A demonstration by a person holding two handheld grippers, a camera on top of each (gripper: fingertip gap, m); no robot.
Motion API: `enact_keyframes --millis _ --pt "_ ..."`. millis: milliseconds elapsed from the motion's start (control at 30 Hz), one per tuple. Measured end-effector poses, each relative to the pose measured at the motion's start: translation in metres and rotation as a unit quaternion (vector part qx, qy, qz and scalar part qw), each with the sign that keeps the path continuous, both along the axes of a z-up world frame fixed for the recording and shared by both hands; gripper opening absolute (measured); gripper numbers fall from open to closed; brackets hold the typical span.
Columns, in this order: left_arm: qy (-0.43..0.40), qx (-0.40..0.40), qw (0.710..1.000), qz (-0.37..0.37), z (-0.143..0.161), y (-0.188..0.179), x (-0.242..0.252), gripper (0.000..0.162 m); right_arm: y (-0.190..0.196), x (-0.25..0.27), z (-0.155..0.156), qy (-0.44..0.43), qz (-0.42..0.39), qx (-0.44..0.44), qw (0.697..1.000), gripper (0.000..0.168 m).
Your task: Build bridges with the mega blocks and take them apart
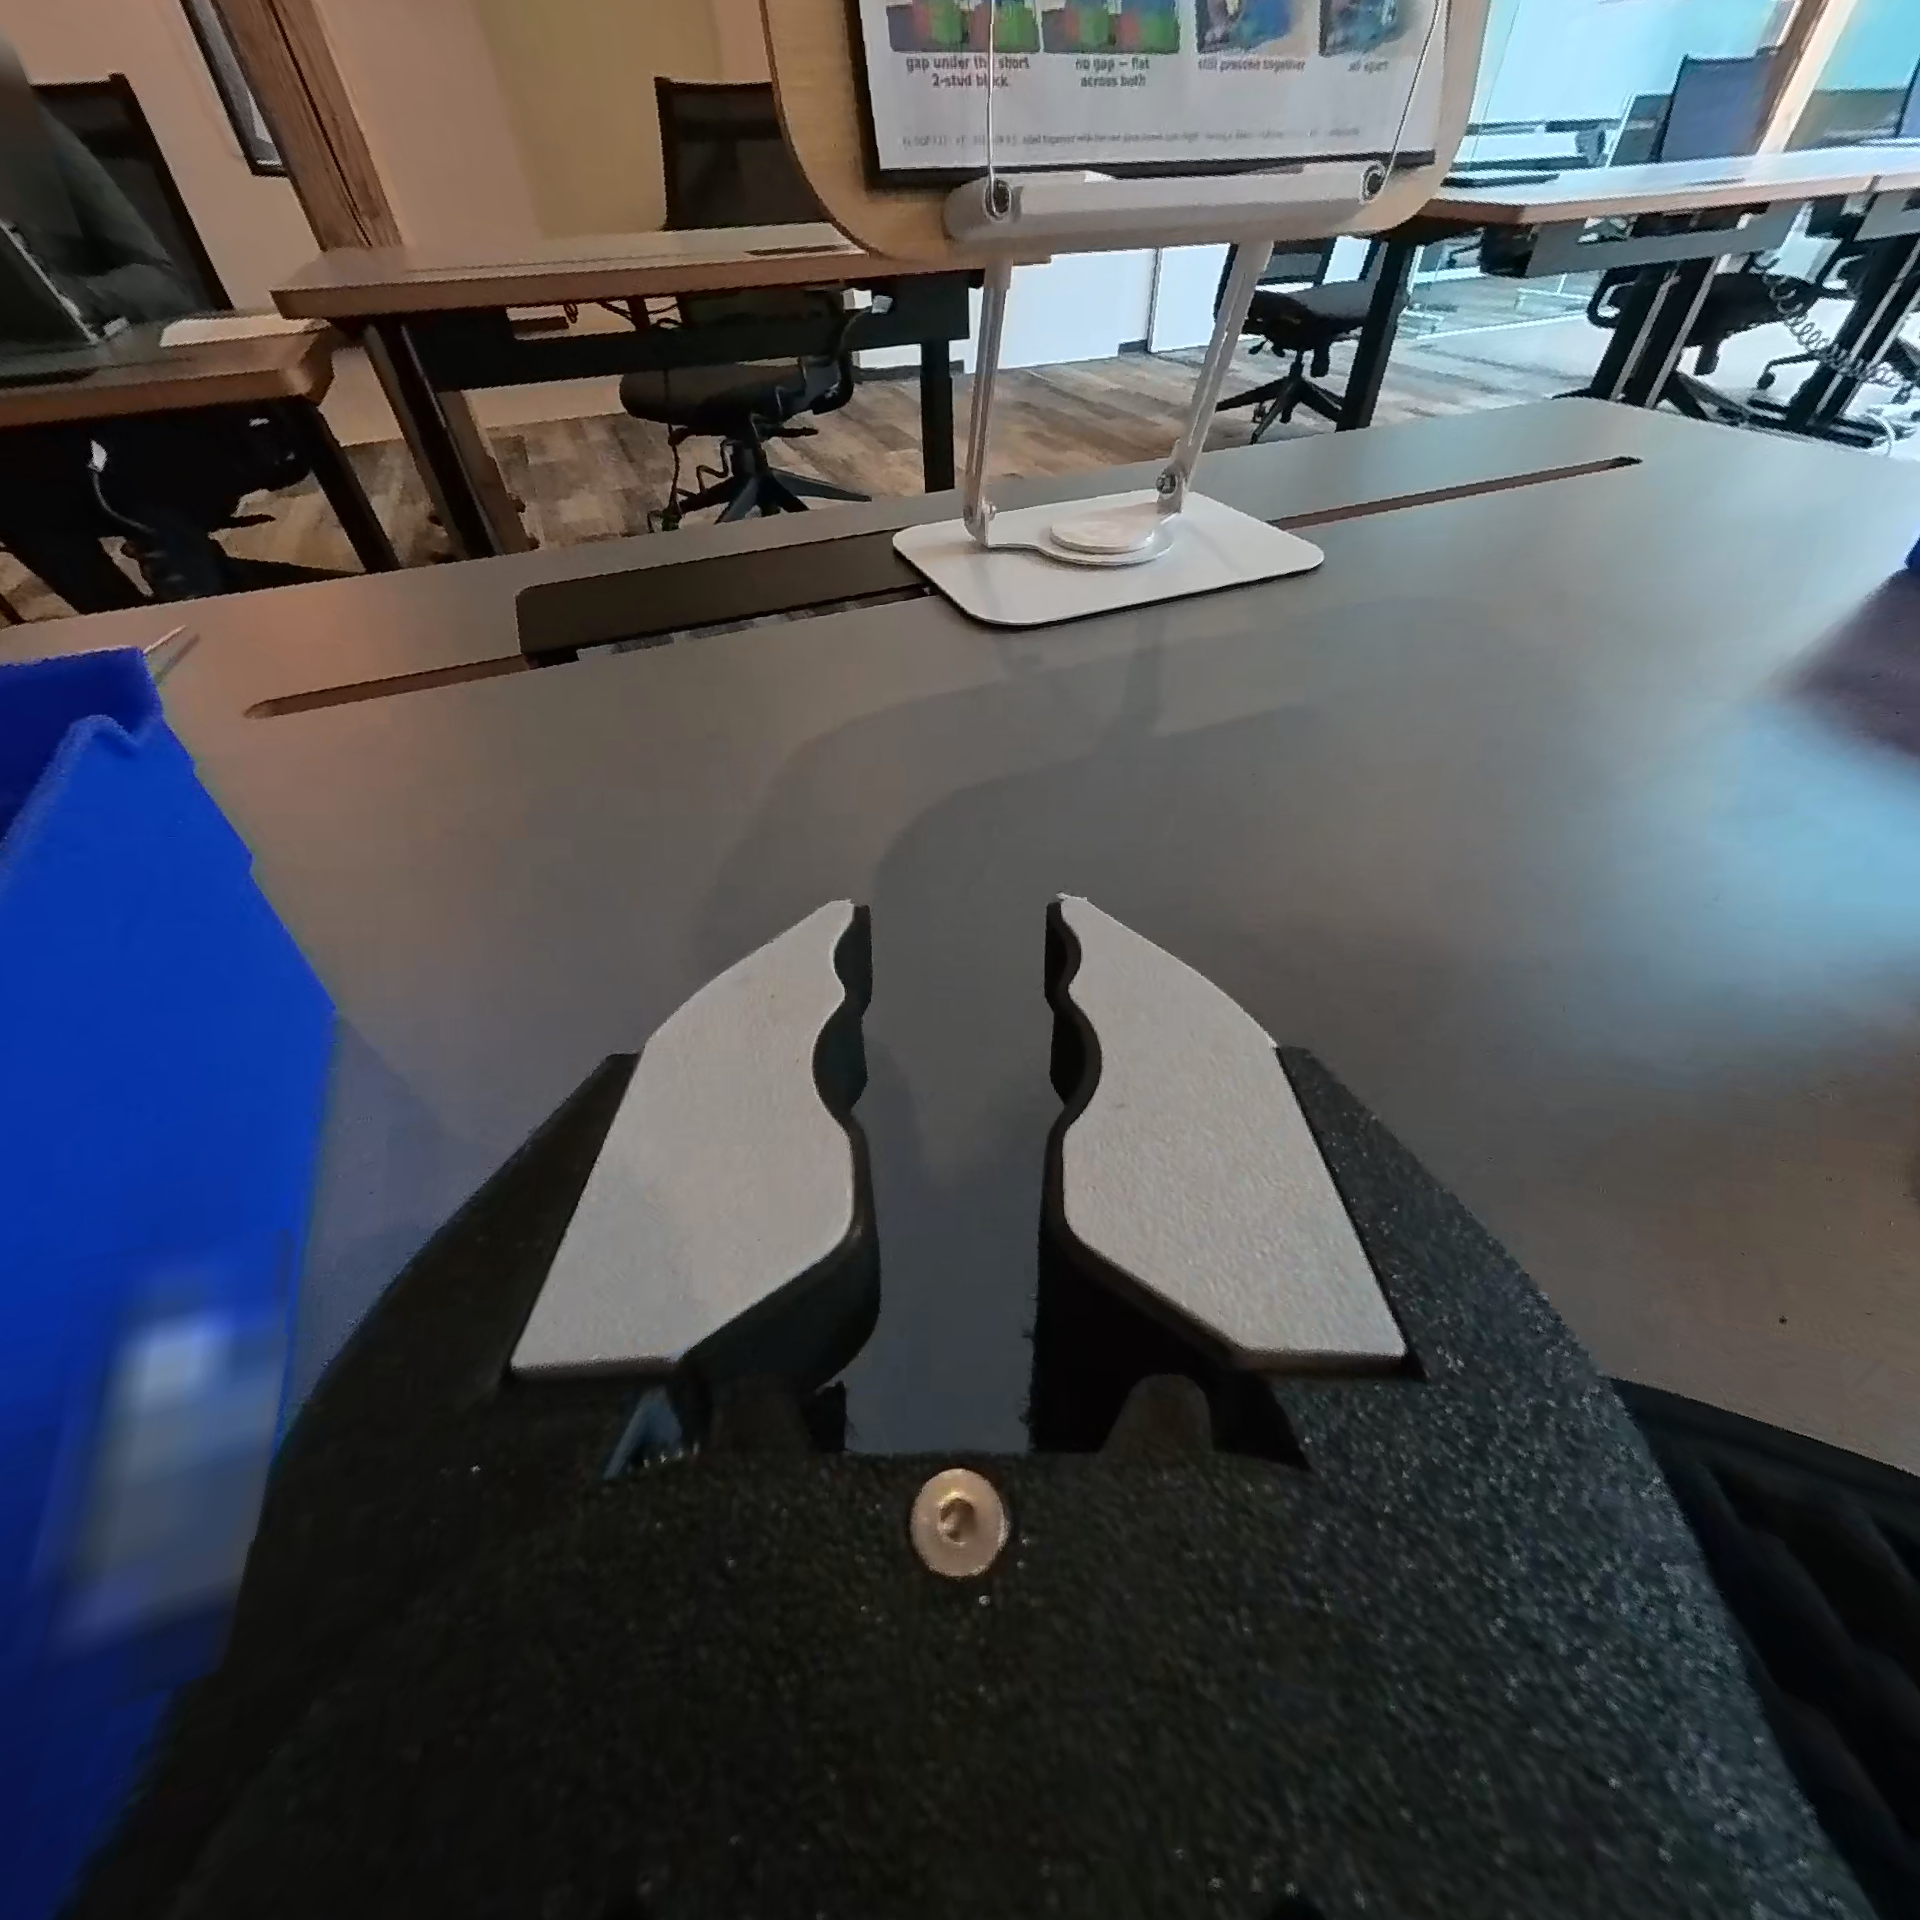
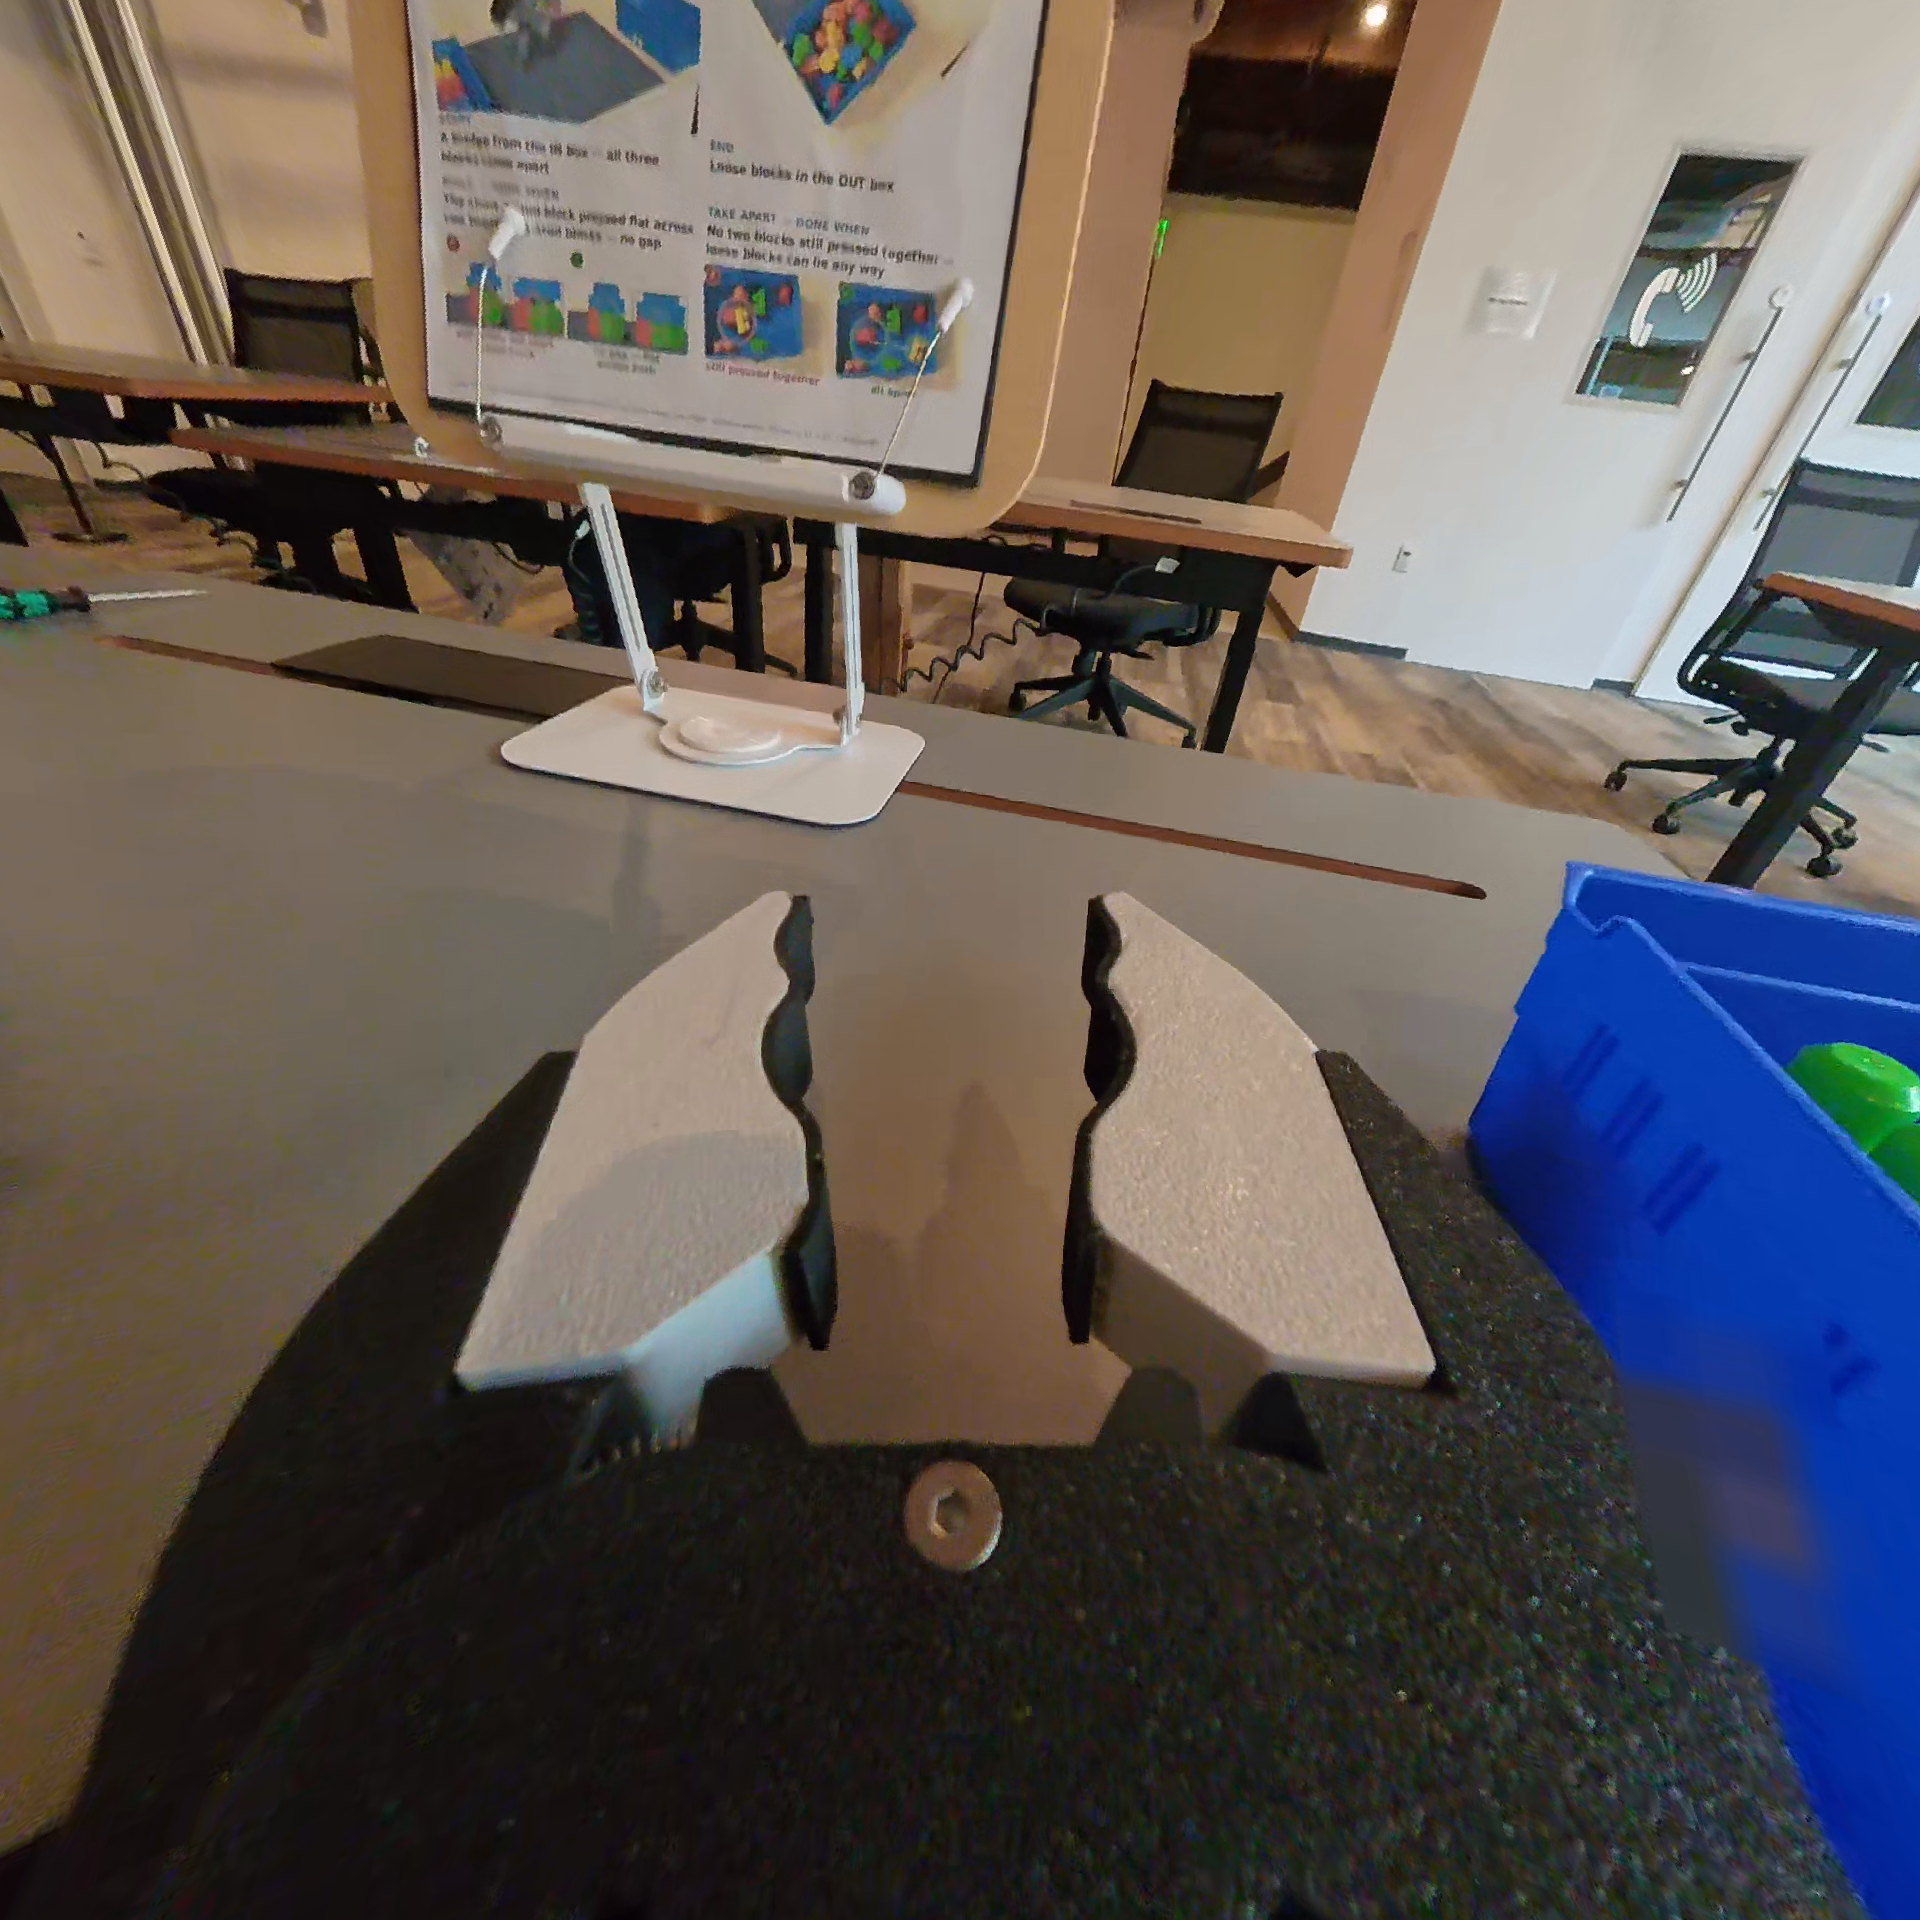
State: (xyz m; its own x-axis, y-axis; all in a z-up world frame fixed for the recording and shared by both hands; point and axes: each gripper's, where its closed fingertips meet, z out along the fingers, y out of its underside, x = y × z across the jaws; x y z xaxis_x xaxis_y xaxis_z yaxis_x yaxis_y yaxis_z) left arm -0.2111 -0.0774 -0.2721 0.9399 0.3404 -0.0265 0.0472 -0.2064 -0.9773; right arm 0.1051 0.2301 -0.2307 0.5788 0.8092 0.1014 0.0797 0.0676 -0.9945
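My right gripper and left gripper hover parted and empty. A green block sits in the blue bin at three o'clock; reaching carelessly, I could clip its wall.

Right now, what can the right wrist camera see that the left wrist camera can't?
Only the right wrist view shows a green block inside a blue bin and a green-handled tool far off on the table. Only the left wrist view shows a different blue bin at its left edge, contents hidden. Both show the dark table, the white stand holding an instruction sheet, and empty, open jaws.
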Motion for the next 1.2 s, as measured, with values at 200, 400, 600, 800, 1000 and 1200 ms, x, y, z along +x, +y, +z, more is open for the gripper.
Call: enact_keyframes --millis 200,400,600,800,1000,1200 --pt "0.003 -0.004 1.000 -0.001 -0.001 0.001 0.001 0.031 -0.001 -0.002 -0.004 -0.035 -0.009 0.032 0.999 0.048" --pt "0.014 0.001 1.000 0.000 0.003 0.000 0.002 0.031 0.000 -0.004 -0.009 -0.043 -0.006 0.025 0.999 0.047" --pt "0.050 -0.011 0.998 0.031 0.010 -0.009 -0.006 0.028 -0.002 -0.007 -0.013 -0.058 0.003 0.023 0.998 0.046" --pt "0.071 -0.018 0.995 0.061 0.032 -0.038 -0.008 0.027 -0.005 -0.008 -0.014 -0.063 0.009 0.024 0.998 0.045" --pt "0.077 -0.052 0.990 0.106 0.063 -0.096 -0.022 0.029 -0.005 -0.010 -0.020 -0.077 0.014 0.016 0.997 0.045" --pt "0.038 -0.136 0.976 0.168 0.071 -0.154 -0.069 0.032 -0.006 -0.009 -0.017 -0.074 0.012 0.023 0.997 0.044"
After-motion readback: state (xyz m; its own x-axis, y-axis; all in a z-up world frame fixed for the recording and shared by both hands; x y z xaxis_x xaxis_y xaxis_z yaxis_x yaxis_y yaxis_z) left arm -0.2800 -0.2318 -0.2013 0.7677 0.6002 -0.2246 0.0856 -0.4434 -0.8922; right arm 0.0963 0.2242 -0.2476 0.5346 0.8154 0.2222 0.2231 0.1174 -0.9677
